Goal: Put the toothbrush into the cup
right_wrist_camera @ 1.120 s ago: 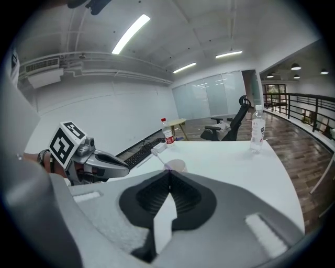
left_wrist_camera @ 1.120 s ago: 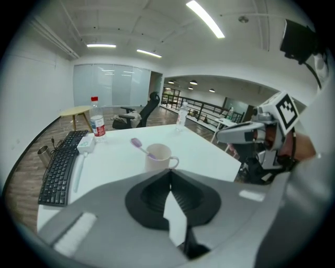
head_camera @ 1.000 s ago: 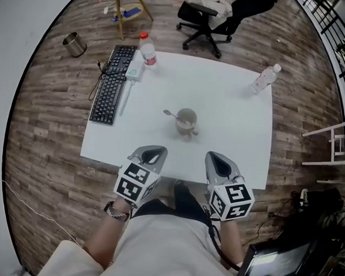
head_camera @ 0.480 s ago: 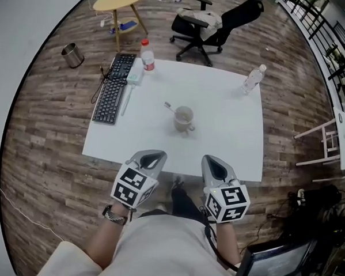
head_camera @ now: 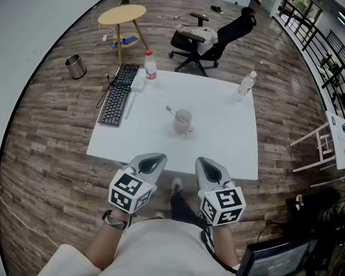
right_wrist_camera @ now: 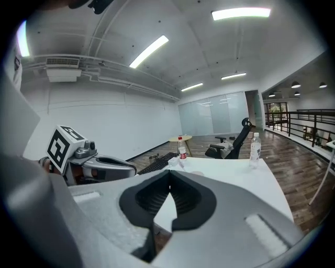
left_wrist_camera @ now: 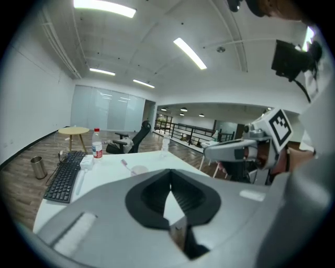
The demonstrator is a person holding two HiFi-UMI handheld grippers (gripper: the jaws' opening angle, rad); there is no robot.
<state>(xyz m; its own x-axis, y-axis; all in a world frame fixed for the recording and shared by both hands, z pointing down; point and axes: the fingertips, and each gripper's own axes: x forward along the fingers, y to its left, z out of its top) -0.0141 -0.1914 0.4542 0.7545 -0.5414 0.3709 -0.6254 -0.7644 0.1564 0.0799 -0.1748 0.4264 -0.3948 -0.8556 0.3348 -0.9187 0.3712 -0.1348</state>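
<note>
A beige cup [head_camera: 183, 121] stands near the middle of the white table [head_camera: 230, 143]. The toothbrush [head_camera: 170, 110] leans in it, its head sticking out to the upper left. The cup [left_wrist_camera: 139, 169] and toothbrush [left_wrist_camera: 125, 164] also show small in the left gripper view. Both grippers hang side by side in front of the table's near edge, well short of the cup. My left gripper [head_camera: 153, 160] [left_wrist_camera: 170, 174] is shut and holds nothing. My right gripper [head_camera: 209, 169] [right_wrist_camera: 169, 176] is shut and empty too.
A black keyboard [head_camera: 115, 97] and a red-labelled bottle [head_camera: 151, 65] sit at the table's far left. A clear bottle [head_camera: 245, 86] stands at the far right corner. Beyond the table are an office chair [head_camera: 205, 37], a round yellow table [head_camera: 122, 16] and a metal bin [head_camera: 75, 66].
Both grippers have risen and drawn back from the table's near edge. The table and cup look smaller and farther off. The toothbrush stays in the cup.
</note>
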